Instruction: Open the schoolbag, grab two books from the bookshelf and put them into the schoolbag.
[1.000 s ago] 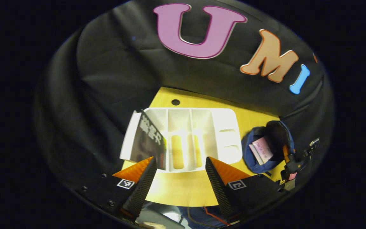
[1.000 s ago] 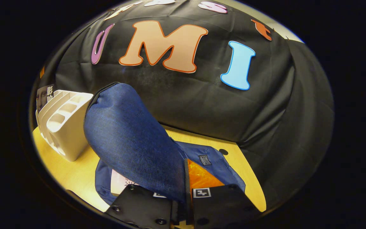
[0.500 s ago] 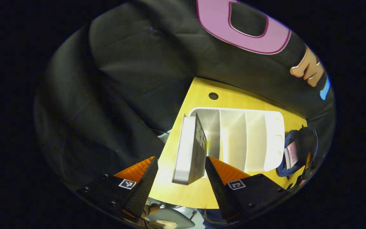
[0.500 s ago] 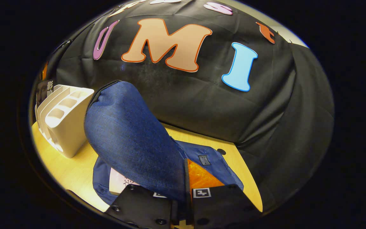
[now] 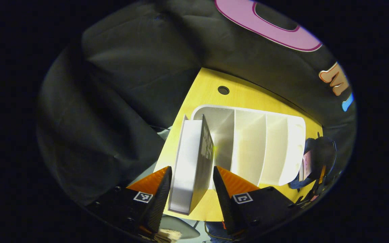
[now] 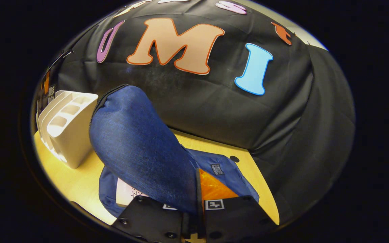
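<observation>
book [image 5: 189,168] btwn left tool [image 5: 190,184] fingers, untouched

Dark-covered book [image 5: 194,162] with white page block, upright on edge in the leftmost slot of the white bookshelf [image 5: 265,141], leaning out slightly. Bookshelf's other slots showing bare white dividers. Blue schoolbag [image 6: 140,152] open on the yellow table just beside the bookshelf, flap lifted high and arched. Pink-covered book [image 6: 127,194] lying flat inside the schoolbag, partly under the raised flap. Schoolbag seen small past the bookshelf's far end in the left gripper view.
</observation>
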